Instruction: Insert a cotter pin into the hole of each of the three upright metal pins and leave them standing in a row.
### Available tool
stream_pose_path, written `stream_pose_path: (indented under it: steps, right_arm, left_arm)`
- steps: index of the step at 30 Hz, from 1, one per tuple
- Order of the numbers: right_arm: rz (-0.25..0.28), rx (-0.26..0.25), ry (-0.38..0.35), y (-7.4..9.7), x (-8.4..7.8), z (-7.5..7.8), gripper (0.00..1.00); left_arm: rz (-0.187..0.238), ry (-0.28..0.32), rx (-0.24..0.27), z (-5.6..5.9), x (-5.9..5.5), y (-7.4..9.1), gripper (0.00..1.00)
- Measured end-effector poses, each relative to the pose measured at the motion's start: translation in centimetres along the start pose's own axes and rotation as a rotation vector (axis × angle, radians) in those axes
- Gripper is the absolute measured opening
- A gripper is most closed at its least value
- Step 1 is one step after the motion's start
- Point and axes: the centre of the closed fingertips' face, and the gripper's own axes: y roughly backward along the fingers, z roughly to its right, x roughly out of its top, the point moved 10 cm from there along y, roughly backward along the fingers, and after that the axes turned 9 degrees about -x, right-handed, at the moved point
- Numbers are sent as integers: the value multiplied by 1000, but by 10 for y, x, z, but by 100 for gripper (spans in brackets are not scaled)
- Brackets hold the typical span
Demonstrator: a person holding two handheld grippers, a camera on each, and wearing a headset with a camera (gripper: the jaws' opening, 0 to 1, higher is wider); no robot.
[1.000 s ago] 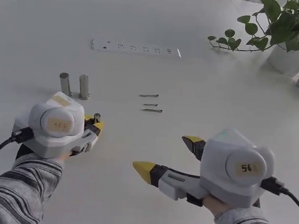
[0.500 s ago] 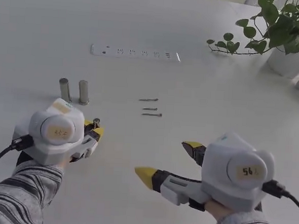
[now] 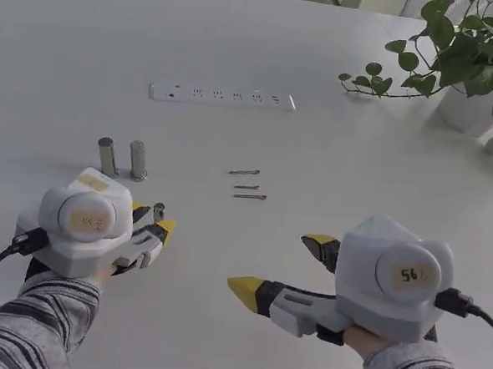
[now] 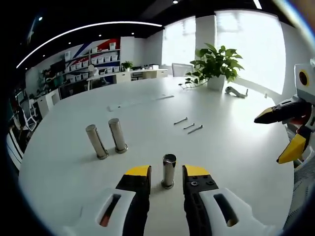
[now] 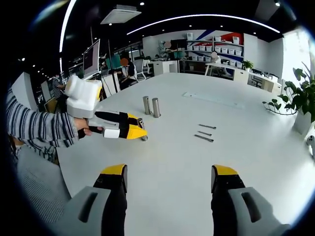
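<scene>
We noted two upright metal pins [image 3: 137, 159] side by side at the left rear. The left gripper [image 3: 152, 218] straddled the third pin [image 4: 169, 169] with its jaws narrowly parted and not clamping, likely steadying it upright. Three cotter pins [image 3: 247, 185] lay mid-table, and the right gripper [image 3: 277, 262] hovered wide and empty, probably ready to fetch one.

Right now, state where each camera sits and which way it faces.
Head view: on the headset, facing down at the bench; left tool, right tool and striped sleeves show.
Left gripper view: on the left tool, facing the metal pin between its jaws.
Right gripper view: on the right tool, facing the left tool.
Shared: all show the cotter pins.
</scene>
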Motion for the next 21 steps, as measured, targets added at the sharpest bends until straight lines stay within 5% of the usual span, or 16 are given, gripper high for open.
stream_pose_path:
  steps: [2, 9, 21]
  right_arm:
    - [-15, -2, 10, -3, 2, 4, 64]
    - [-31, 8, 33, -17, 14, 22, 57]
    - [-95, 70, 128, -52, 38, 41, 48]
  left_arm:
    - [-19, 40, 2, 1, -1, 3, 31]
    - [-14, -18, 12, 5, 1, 17, 42]
    - [8, 12, 28, 8, 2, 45, 66]
